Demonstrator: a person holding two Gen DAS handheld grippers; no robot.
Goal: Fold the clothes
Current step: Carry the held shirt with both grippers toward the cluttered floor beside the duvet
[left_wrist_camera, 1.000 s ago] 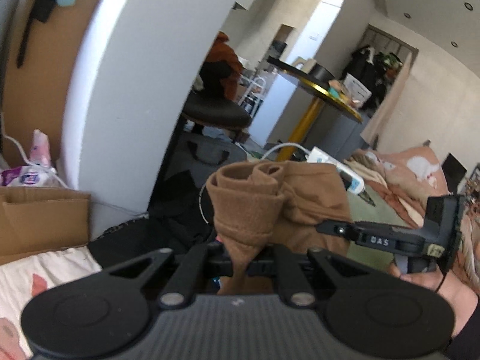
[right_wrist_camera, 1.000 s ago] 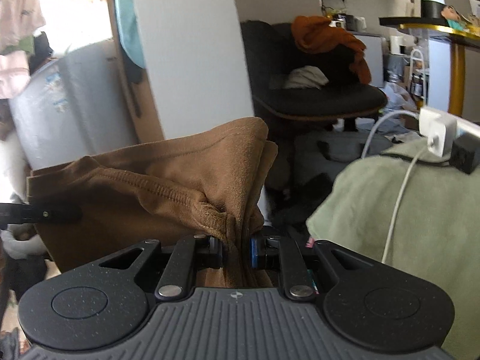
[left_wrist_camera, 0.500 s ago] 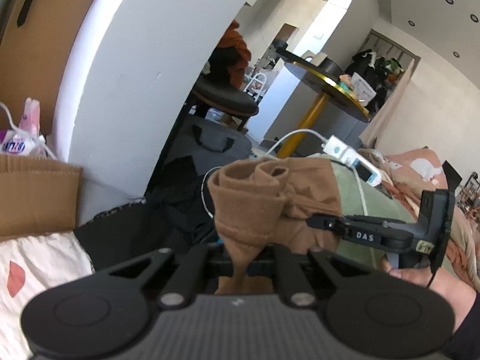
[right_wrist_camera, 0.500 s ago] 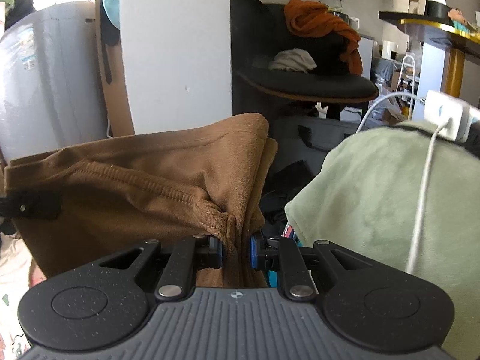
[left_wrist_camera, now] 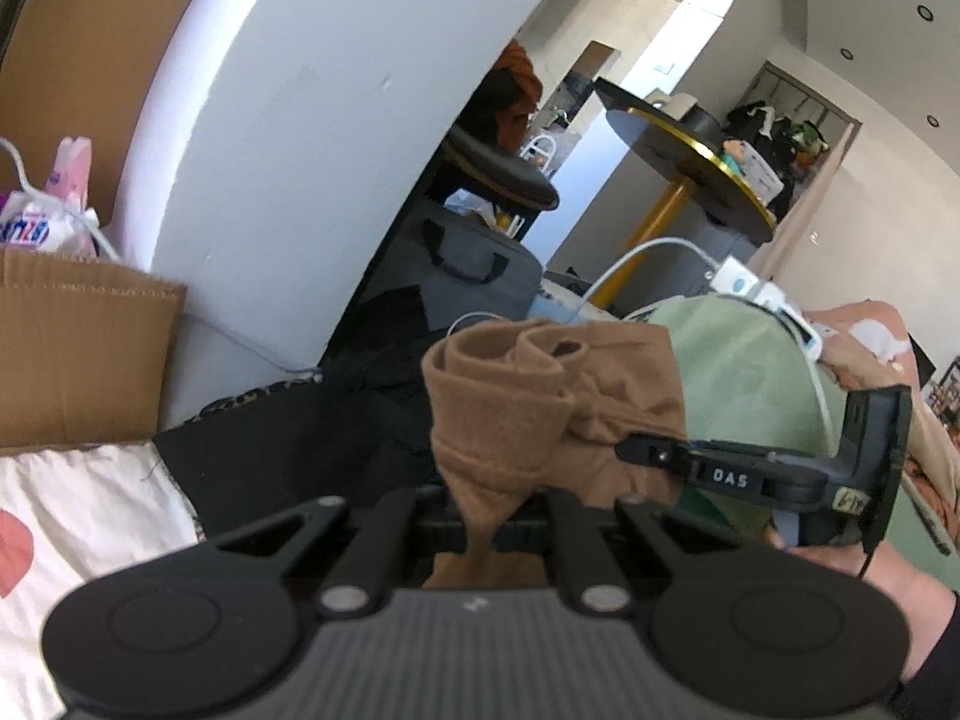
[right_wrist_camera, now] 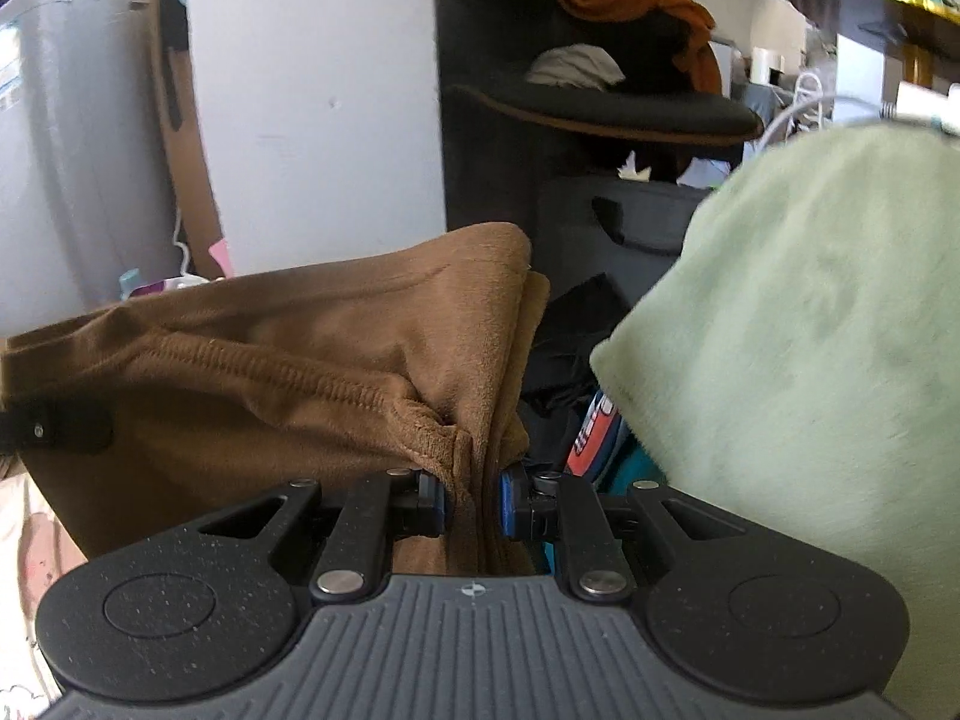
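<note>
step: holding soft brown fleece garment [right_wrist_camera: 288, 372] stretched mid-air | left hand-held gripper [left_wrist_camera: 480, 516] clamping bunched edge | right hand-held gripper [right_wrist_camera: 471, 504] pinching corner | next: laying flat, needing clear bed space

Garment [left_wrist_camera: 558, 414] stretched between the two grippers, in front of a wall corner and a chair

In the left wrist view the garment hangs between the left gripper [left_wrist_camera: 480, 516] below and the right gripper [left_wrist_camera: 636, 450] at its right side; the blanket [left_wrist_camera: 744, 372] lies behind it to the right, with a cable [left_wrist_camera: 648, 252] on top; the cardboard box [left_wrist_camera: 78, 354] stands at the left; the wall [left_wrist_camera: 312, 138] rises behind; the chair [left_wrist_camera: 504, 174] and the round table [left_wrist_camera: 684, 144] stand farther back, the bag [left_wrist_camera: 462, 264] below the chair.
</note>
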